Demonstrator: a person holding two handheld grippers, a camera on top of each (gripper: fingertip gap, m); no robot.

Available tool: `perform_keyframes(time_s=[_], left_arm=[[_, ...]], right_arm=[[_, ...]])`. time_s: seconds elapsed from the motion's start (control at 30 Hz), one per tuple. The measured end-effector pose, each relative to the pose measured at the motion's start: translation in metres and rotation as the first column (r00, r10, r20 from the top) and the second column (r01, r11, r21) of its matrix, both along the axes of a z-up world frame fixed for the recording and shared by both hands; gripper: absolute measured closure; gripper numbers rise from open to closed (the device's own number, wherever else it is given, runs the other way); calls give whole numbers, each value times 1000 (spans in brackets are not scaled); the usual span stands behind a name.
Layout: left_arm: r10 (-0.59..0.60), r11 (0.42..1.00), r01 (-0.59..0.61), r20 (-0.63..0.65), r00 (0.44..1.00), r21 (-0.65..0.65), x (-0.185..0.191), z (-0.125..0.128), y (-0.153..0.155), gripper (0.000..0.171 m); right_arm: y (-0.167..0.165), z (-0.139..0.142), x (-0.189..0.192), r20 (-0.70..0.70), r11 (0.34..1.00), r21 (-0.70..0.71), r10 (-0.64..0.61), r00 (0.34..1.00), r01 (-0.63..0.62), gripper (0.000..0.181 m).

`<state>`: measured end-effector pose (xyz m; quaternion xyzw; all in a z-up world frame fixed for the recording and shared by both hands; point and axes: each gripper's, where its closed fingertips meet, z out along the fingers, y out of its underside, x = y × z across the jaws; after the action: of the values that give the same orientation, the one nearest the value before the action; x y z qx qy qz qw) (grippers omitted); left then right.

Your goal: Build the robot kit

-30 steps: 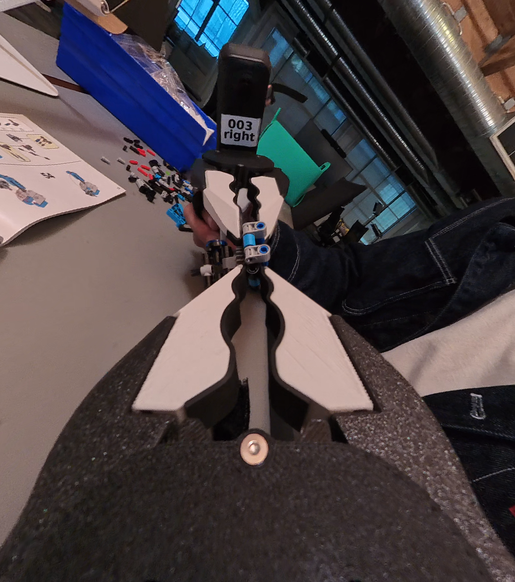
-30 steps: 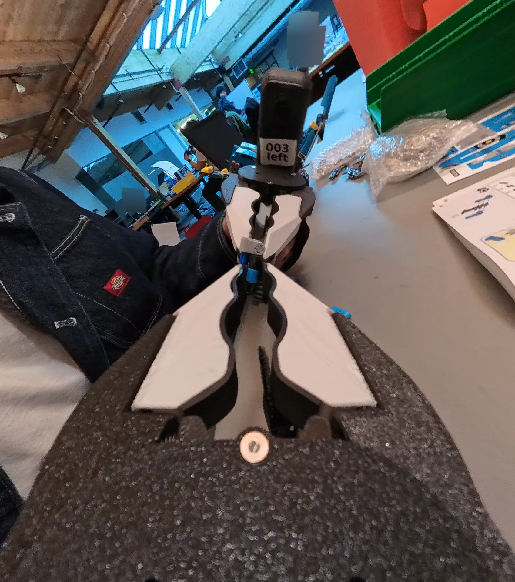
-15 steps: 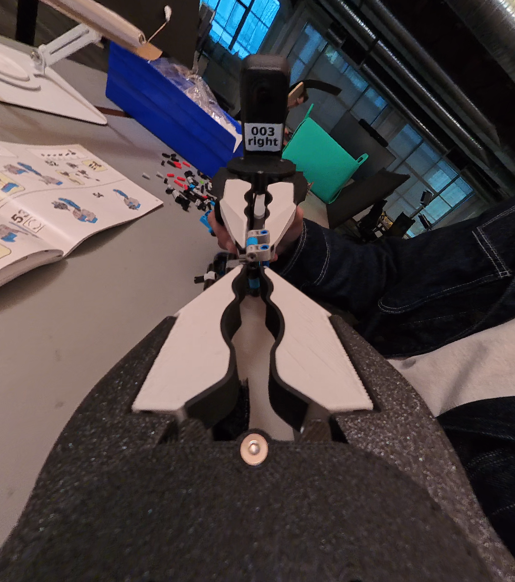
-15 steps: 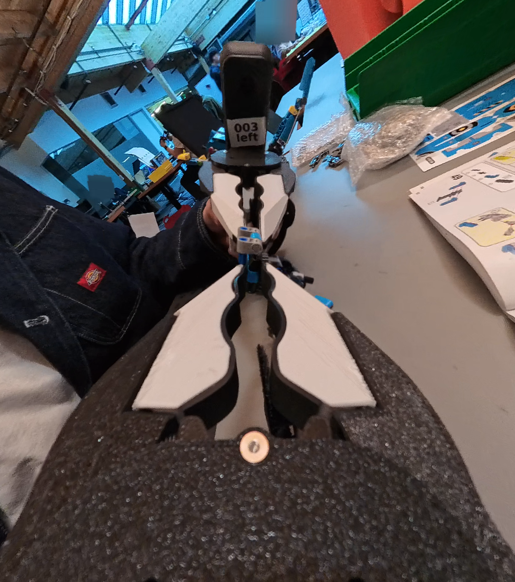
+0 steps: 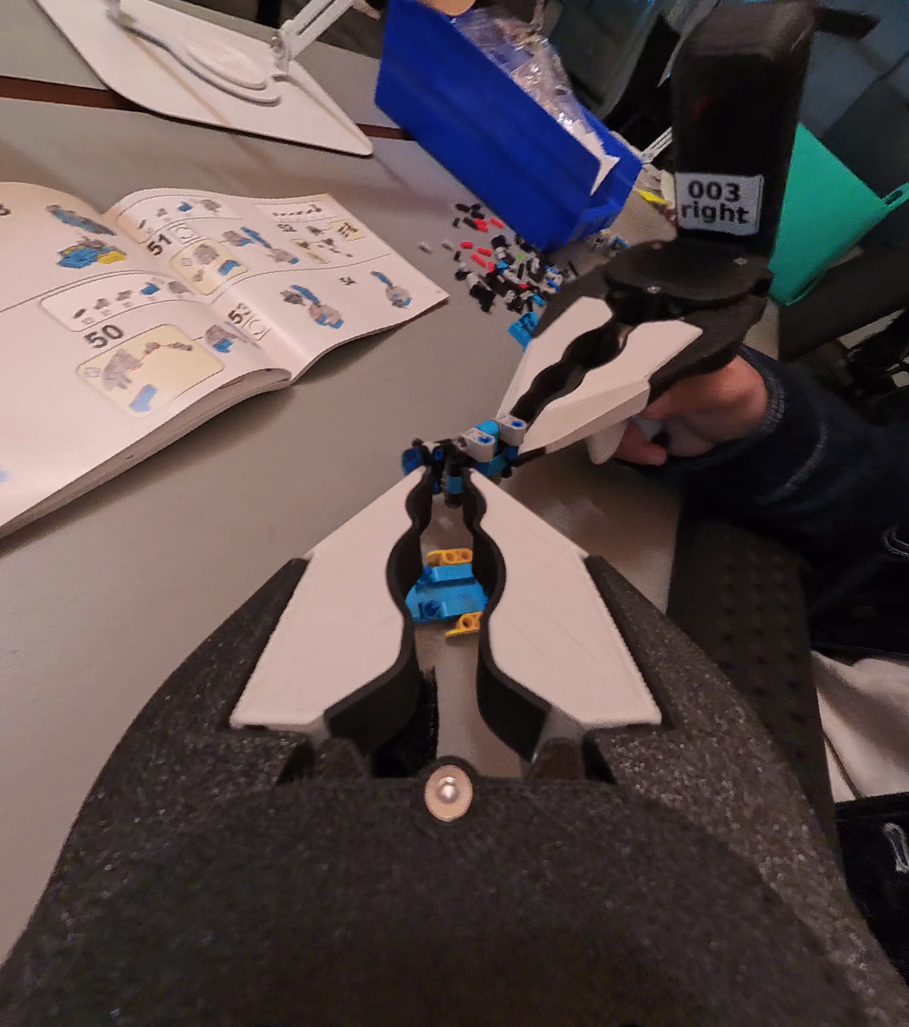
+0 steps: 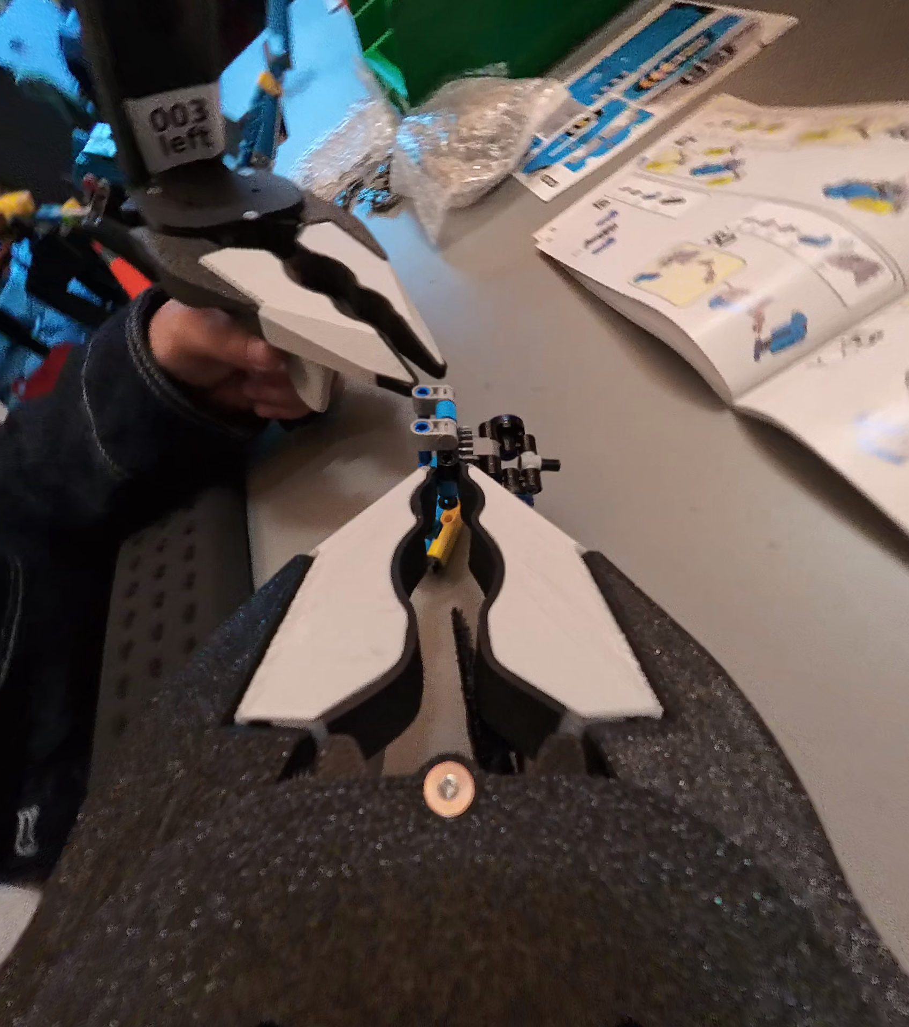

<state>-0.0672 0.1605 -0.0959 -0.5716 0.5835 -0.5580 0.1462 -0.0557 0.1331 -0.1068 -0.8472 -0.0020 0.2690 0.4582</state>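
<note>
Both claws have swung down from a head-on meeting in the air and now lean over the tabletop (image 5: 174, 583), each approaching the other at an angle, with the small brick assembly (image 6: 437, 430) carried lower between them.

The left claw (image 5: 449, 480) is pinched together on a black-and-blue end of that assembly, right at its fingertips. The right claw (image 6: 443, 475) is likewise clamped on it from the opposite end, gripping a black-and-blue stem; two grey connectors joined by a blue sleeve stand just ahead of its tips, and a black geared cluster with a white collar juts to the right of them. From the right wrist view, the left claw's tips meet the upper grey connector, though the exact contact is hard to make out through motion blur.

Below the left claw, seen through the gap behind its fingertips, a blue-and-yellow brick piece (image 5: 446, 592) lies on the tabletop. A yellow piece (image 6: 445, 533) shows in the same gap of the right claw; I cannot tell whether it hangs from the assembly or rests underneath.

Ahead and left of the left claw lies an open instruction booklet (image 5: 163, 311); farther ahead sit scattered loose pieces (image 5: 502, 267) beside a blue bin (image 5: 496, 128). Well ahead of the right claw lie crumpled plastic bags (image 6: 457, 139).
</note>
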Motion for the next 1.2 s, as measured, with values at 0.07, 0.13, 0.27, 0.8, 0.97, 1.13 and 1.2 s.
perform_keyframes(time_s=[0.07, 0.13, 0.27, 0.8, 0.97, 1.13, 1.2], left_arm=[[23, 1000, -23, -43, 999, 3, -2, -8, 6, 157], [21, 1000, -19, -86, 996, 20, -8, -18, 7, 148], [-38, 990, 51, -98, 994, 135, -20, -26, -4, 147], [-58, 974, 109, -248, 967, 197, -45, -53, -47, 149], [-115, 936, 173, -198, 974, 308, -49, -35, -69, 146], [-222, 887, 280, -194, 956, 367, -39, -46, -59, 116], [-284, 878, 344, -216, 934, 334, -40, -53, -65, 113]], right_arm=[[-2, -4, 1, -56, 997, -20, -77, 995, 76, 174], [-6, -6, 3, -67, 993, -27, -120, 991, 118, 174], [-13, -5, 4, -20, 988, -8, -155, 988, 155, 174], [-43, -8, 11, 130, 971, 26, -238, 962, 237, 174], [-46, -4, 23, 71, 960, 39, -280, 957, 278, 174], [-49, 0, 25, -6, 956, 40, -292, 956, 292, 174], [-49, 1, 23, -41, 958, 40, -283, 958, 284, 174]])
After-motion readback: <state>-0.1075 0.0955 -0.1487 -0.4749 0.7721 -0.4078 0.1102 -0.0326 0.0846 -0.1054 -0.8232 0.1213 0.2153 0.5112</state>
